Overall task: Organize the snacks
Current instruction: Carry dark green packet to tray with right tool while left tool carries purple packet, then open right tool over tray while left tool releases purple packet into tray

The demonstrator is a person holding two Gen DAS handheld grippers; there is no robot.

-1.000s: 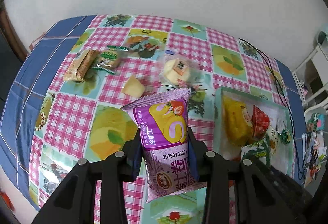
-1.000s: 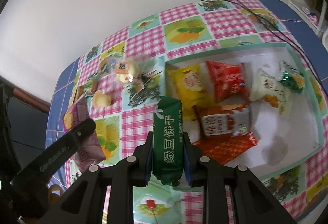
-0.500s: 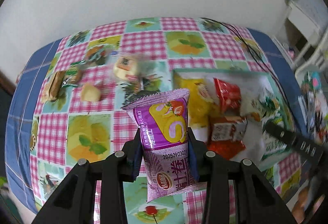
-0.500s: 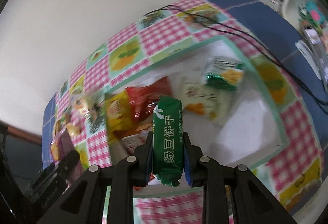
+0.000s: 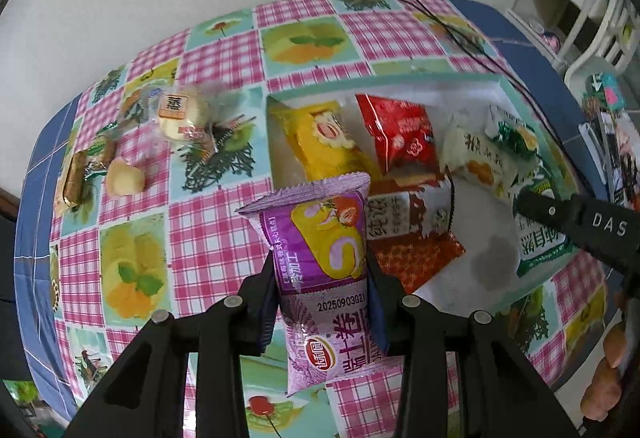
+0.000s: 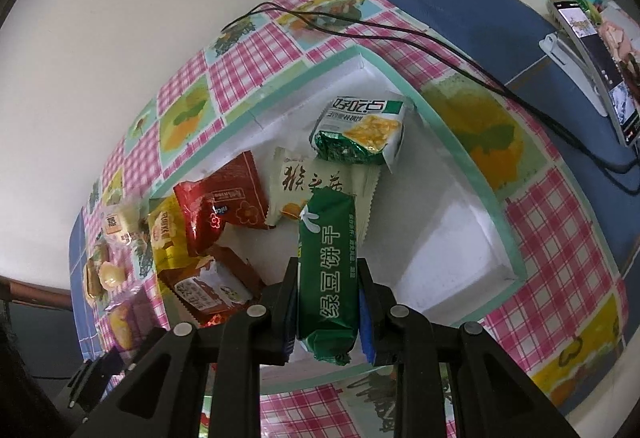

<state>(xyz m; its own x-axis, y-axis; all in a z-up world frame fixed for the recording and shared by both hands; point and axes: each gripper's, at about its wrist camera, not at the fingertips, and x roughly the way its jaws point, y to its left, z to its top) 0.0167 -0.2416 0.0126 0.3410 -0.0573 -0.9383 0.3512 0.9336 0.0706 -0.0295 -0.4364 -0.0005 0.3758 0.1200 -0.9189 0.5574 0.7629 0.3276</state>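
**Both hands loaded at the snack tray**

Your counter (image 5: 208, 238) wears a pink-checked fruit cloth. On its right side sits the white tray (image 6: 452, 238) with a mint-green rim, already holding a yellow packet (image 5: 320, 141), a red packet (image 5: 400, 133), a cream packet (image 6: 308, 189) and a green-and-white packet (image 6: 360, 133).

Your left gripper (image 5: 322, 312) has its fingers pinching the purple roll-cake packet (image 5: 320, 250) upright, over the cloth just beside the tray's near left corner. Your right gripper (image 6: 328, 308) has its fingers pressed on the green biscuit packet (image 6: 328, 266), held above the tray's near edge.

Far left on the cloth lie a round wrapped cake (image 5: 180, 113), a small pale yellow snack (image 5: 124, 177) and a brown bar (image 5: 74, 181).
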